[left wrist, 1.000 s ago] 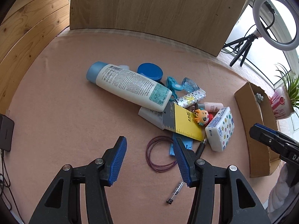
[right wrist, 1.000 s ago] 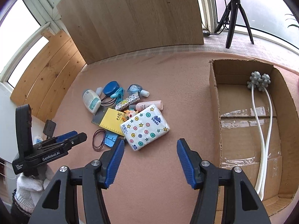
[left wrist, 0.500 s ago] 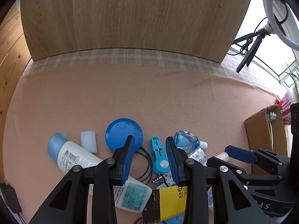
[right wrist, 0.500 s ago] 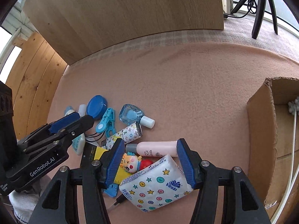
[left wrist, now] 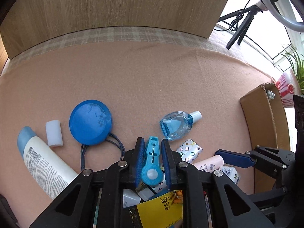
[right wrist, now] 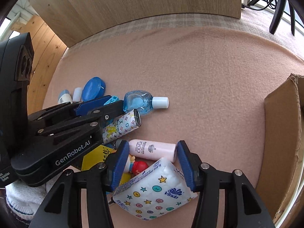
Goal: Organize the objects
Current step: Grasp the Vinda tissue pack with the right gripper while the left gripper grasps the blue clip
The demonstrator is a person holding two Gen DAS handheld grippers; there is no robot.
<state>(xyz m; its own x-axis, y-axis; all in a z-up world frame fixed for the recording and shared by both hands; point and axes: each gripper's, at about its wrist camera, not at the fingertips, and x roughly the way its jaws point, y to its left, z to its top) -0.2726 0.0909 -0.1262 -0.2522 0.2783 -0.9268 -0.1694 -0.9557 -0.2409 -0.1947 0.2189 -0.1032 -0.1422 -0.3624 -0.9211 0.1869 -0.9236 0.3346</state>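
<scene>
My left gripper point(left wrist: 152, 144) is shut on a light blue clothes peg point(left wrist: 152, 163) at the far edge of a pile of small items. Beside it lie a clear blue bottle point(left wrist: 177, 126), a blue round lid point(left wrist: 90, 121), a white shampoo bottle point(left wrist: 42, 161) and a patterned tube point(left wrist: 190, 150). My right gripper point(right wrist: 151, 148) is open, its fingers on either side of a pink COGI bottle point(right wrist: 152, 150) and over a star-printed tissue pack point(right wrist: 155, 190). A small toy figure point(right wrist: 137, 166) lies between the two. The left gripper also shows in the right wrist view point(right wrist: 98, 104).
A cardboard box point(right wrist: 281, 142) stands open at the right; it also shows in the left wrist view point(left wrist: 264, 117). A wooden board point(left wrist: 121, 5) stands behind the pink felt table point(left wrist: 152, 72). A yellow ruler card point(left wrist: 161, 210), a dark hair band point(left wrist: 114, 144) and a white cap point(left wrist: 54, 133) lie in the pile.
My left gripper has moved forward over the pile and closed on the blue peg. My right gripper has moved forward and down around the pink bottle, still open.
</scene>
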